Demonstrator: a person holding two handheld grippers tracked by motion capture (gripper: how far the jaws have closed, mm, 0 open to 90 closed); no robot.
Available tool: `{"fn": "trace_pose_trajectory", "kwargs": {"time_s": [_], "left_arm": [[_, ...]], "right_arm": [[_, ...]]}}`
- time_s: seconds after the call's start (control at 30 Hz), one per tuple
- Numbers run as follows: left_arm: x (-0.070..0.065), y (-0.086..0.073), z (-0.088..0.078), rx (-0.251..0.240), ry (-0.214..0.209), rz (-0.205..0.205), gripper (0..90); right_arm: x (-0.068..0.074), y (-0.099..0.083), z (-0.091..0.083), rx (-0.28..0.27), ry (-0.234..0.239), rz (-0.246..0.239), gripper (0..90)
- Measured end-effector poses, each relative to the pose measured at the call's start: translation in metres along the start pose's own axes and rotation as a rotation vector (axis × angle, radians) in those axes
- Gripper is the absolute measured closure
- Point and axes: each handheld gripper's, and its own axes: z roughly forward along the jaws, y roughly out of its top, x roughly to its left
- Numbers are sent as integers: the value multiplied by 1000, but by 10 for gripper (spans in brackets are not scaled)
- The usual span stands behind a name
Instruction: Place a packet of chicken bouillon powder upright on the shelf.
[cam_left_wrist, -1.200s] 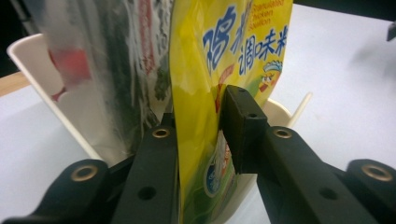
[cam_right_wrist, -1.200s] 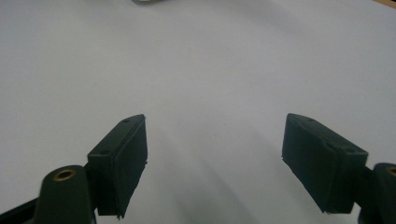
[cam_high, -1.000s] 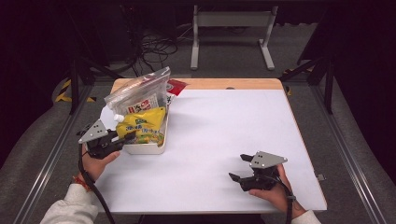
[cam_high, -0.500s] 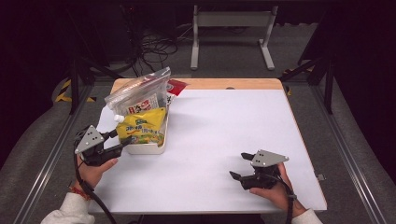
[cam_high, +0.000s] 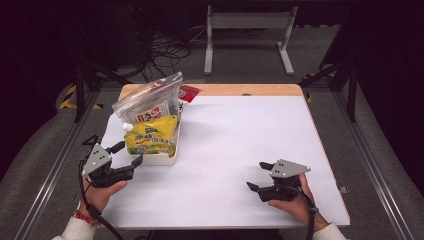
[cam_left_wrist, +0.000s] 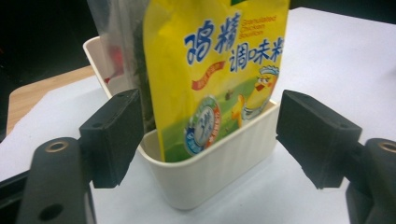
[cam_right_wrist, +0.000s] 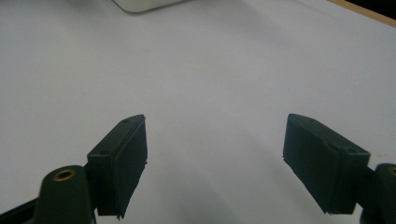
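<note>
High view: left gripper (cam_high: 131, 154) open beside the white tub (cam_high: 161, 159) of packets; right gripper (cam_high: 259, 176) open, well apart.
Left gripper view shows its jaws, just opened, empty, flanking the tub's corner (cam_left_wrist: 210, 172) and yellow packet (cam_left_wrist: 217, 70).

Glossy yellow plastic seasoning pouch (cam_left_wrist: 219, 70), smooth, printed. Cream ribbed plastic tub (cam_left_wrist: 219, 168), matt. Clear crinkled plastic bag (cam_high: 147, 102), shiny. Desk (cam_high: 240, 135): matt white sheet, bare wood strip at far edge. Left hand-held gripper (cam_high: 125, 156): matt black pads.
</note>
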Motion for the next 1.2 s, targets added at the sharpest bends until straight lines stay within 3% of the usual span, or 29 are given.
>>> {"fn": "trace_pose_trajectory", "kwargs": {"time_s": [0.23,1.2], "left_arm": [[-8,-4,-7,-11,-32,-18,186],[-49,0,10,27,-191,49,156]], "right_arm": [[0,1,-1,-2,-11,-5,213],[-4,-6,-22,4,-86,-26,188]]}}
